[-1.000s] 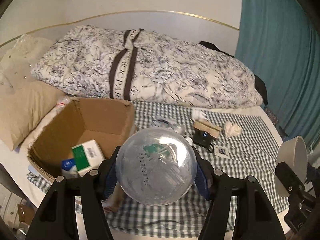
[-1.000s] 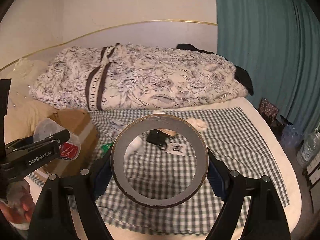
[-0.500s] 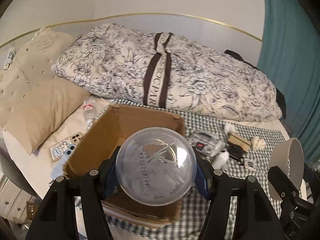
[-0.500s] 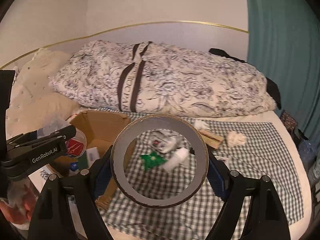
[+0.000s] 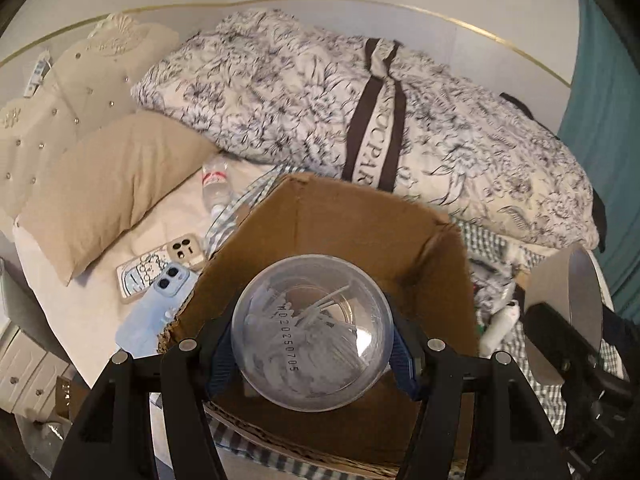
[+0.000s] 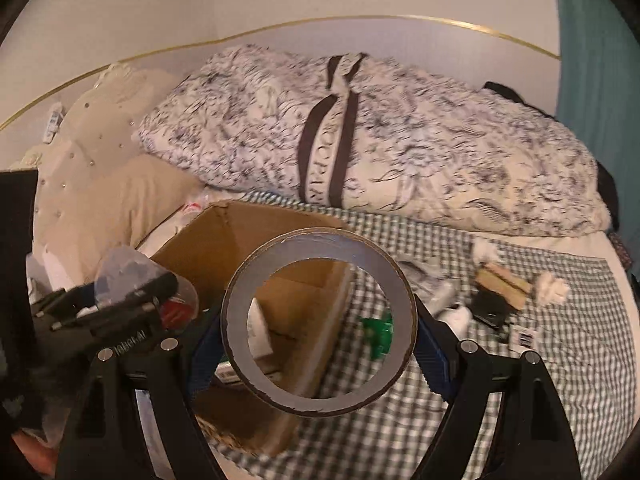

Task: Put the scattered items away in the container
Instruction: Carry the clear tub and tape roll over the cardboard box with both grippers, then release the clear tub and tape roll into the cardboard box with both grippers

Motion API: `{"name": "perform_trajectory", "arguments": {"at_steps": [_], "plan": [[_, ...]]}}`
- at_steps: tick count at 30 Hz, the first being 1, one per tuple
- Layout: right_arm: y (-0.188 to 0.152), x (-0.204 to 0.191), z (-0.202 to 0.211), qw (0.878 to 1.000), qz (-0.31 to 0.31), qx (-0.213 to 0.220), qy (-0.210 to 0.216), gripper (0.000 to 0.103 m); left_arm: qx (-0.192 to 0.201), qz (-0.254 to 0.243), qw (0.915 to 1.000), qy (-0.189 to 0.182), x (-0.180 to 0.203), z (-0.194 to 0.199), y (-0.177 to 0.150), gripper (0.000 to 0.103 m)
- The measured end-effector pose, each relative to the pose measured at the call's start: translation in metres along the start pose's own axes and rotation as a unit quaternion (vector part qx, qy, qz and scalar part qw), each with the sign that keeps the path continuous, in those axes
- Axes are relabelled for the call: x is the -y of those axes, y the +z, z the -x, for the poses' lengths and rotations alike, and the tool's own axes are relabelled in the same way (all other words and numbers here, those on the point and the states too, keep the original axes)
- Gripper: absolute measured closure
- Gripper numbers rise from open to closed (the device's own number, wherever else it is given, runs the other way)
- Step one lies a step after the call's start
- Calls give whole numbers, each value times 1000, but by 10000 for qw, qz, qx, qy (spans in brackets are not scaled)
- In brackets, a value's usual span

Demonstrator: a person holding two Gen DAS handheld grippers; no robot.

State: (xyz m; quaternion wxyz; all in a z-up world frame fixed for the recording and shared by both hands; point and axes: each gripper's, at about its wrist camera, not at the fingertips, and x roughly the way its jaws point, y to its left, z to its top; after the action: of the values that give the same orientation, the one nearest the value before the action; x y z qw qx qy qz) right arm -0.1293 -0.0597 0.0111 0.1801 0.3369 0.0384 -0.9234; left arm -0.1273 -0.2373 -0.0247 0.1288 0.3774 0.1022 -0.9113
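The left tool [image 5: 312, 338] is clamped on a clear plastic tub [image 5: 312, 332] of what look like cotton swabs, held by its round sides right over the open cardboard box [image 5: 352, 236]. The right tool [image 6: 318, 338] grips a roll of tape [image 6: 318, 336] across its outer rim, hanging over the box's near corner with the checked cloth [image 6: 560, 360] beneath. The tub looks light and stiff, but its smooth curved wall could slip if squeezed off-centre, so the widest part, where the pads sit now, seems the best hold; thin plastic like that might flex or crack under a hard pinch. The tape roll is rigid, somewhat heavier I'd guess, and gripping across its full width, as now, should keep it from rolling. Inside the box, seen through the roll, lies a white carton [image 6: 258, 328]. More bits remain on the cloth to the right: something green [image 6: 378, 330], a white bottle [image 6: 456, 316], a wooden block [image 6: 502, 282], a crumpled tissue [image 6: 554, 288]. All this rests on a bed, a soft, yielding surface, with a folded floral quilt [image 5: 360, 120] behind, a tan pillow [image 5: 112, 184], two phones [image 5: 160, 276] on the sheet beside the box, and a teal curtain [image 6: 592, 40] on the right.
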Motion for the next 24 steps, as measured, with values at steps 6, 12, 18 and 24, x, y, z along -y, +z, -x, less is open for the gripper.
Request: {"name": "perform_trajectory", "arguments": {"at_steps": [6, 12, 18, 24], "plan": [[9, -13, -45, 9994, -60, -257, 227, 21, -211, -3, 9997, 75, -8, -25, -11, 37], [15, -20, -78, 9985, -138, -395, 350, 21, -364, -55, 9992, 133, -13, -42, -20, 37], [17, -21, -83, 9982, -304, -307, 427, 7, -266, -124, 9993, 216, -12, -42, -19, 5], [18, -8, -70, 9972, -615, -137, 413, 6, -169, -174, 9994, 233, -6, -32, -17, 3]]}}
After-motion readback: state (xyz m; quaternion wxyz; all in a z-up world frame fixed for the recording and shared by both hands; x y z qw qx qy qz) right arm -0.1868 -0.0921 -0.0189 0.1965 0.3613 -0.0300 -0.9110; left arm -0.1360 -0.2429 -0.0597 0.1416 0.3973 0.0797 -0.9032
